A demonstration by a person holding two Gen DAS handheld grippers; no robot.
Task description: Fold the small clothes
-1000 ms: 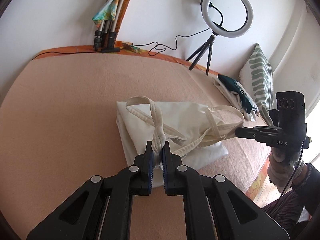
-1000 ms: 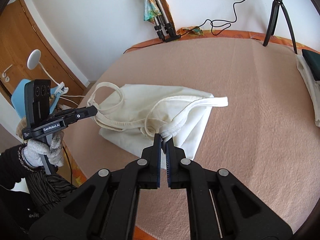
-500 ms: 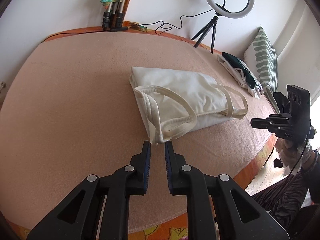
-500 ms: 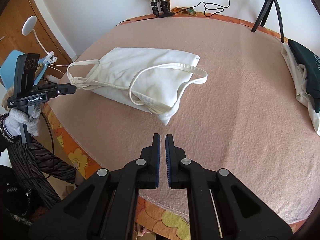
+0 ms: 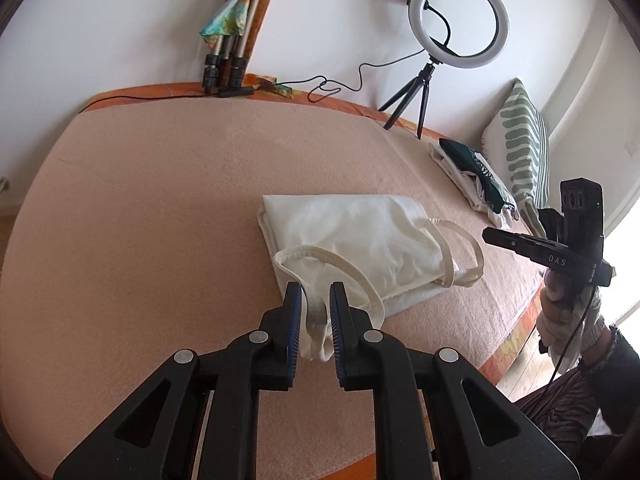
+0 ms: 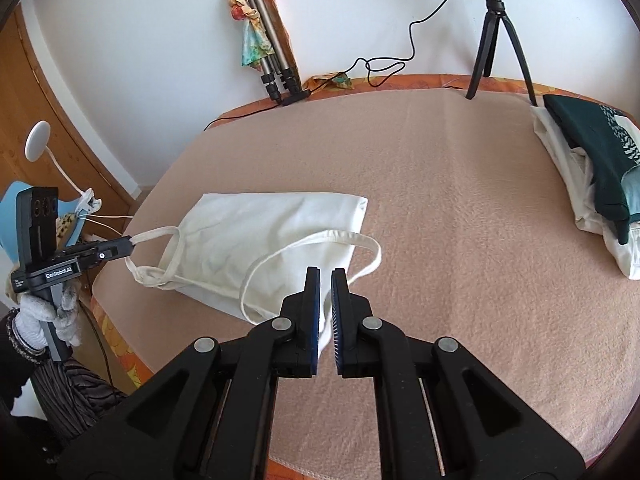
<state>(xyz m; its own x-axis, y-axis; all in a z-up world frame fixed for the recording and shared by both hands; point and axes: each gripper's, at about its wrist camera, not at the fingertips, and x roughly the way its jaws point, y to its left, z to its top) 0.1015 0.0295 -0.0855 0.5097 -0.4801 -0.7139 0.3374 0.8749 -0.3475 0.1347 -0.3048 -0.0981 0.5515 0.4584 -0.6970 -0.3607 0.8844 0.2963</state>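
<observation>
Cream tote bag folded flat near bed's front edge, left gripper released, jaws straddling a bag corner, right gripper slightly parted, gripping nothing, above a strap

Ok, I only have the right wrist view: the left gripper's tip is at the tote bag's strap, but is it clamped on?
Observer: No. The left wrist view shows the left gripper with its fingers apart, and the near end of the cream tote bag lying loose between them.
Operator: Is my right gripper over the bag?
Observer: No. The right gripper is past the bag's far strap, above the blanket and touching nothing.
Operator: Anything behind the folded pile?
Observer: A striped pillow stands behind the folded pile.
</observation>
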